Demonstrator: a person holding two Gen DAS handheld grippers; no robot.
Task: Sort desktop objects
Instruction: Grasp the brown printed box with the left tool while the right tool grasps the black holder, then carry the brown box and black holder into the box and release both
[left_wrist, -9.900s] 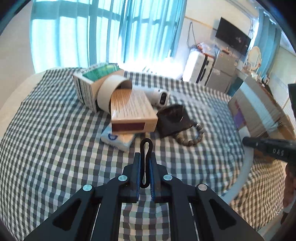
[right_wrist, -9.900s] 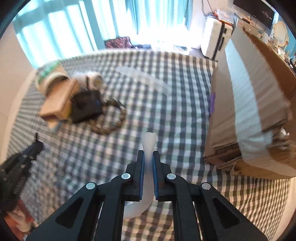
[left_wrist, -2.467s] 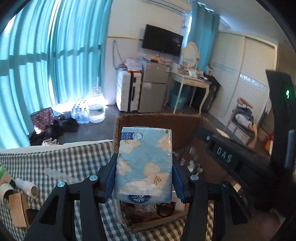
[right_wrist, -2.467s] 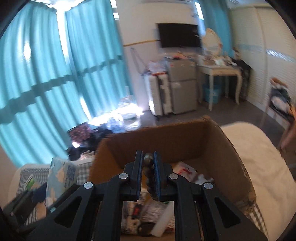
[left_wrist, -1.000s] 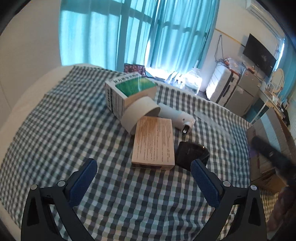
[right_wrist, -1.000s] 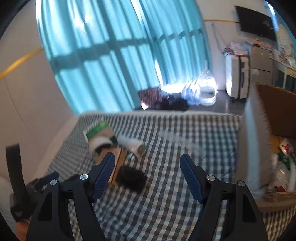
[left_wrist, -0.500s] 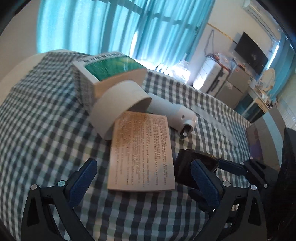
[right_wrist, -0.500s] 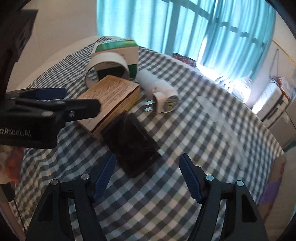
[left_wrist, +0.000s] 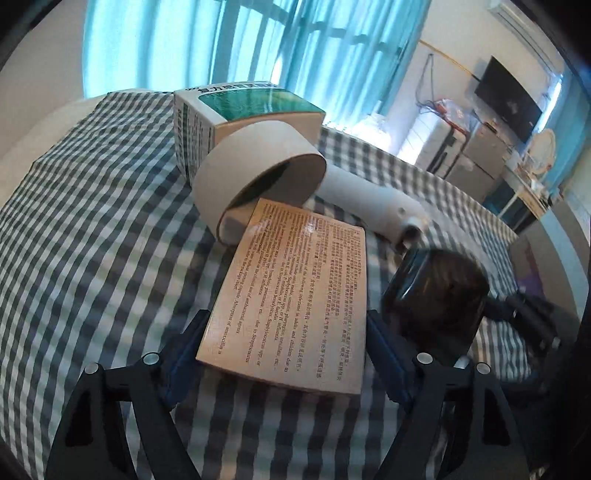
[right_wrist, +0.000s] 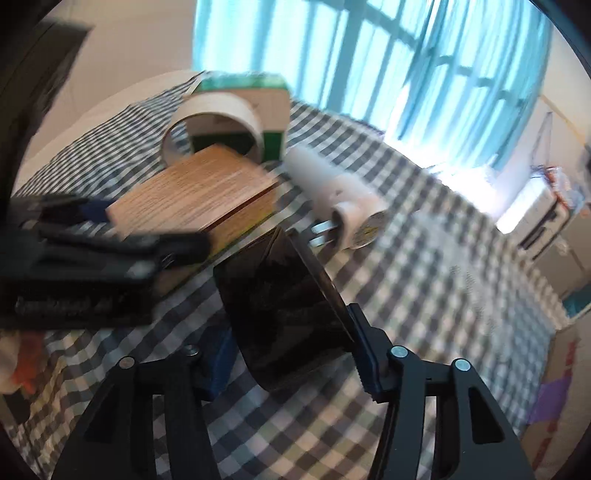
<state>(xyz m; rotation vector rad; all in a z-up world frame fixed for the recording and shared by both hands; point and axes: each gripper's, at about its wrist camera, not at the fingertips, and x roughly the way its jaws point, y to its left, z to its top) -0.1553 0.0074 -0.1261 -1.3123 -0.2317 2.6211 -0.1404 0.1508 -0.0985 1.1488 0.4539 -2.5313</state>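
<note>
Grippers have dropped from hovering to straddling. Left gripper (left_wrist: 284, 354) brackets the tan box (left_wrist: 295, 295); right gripper (right_wrist: 291, 354) brackets the black case (right_wrist: 280, 314) beside it. Neither visibly clamps, so both pickups are imminent.

Both wrist views sit low and close over the checked cloth (left_wrist: 92, 229) — sharing the brown box (left_wrist: 295, 291) between them.
</note>
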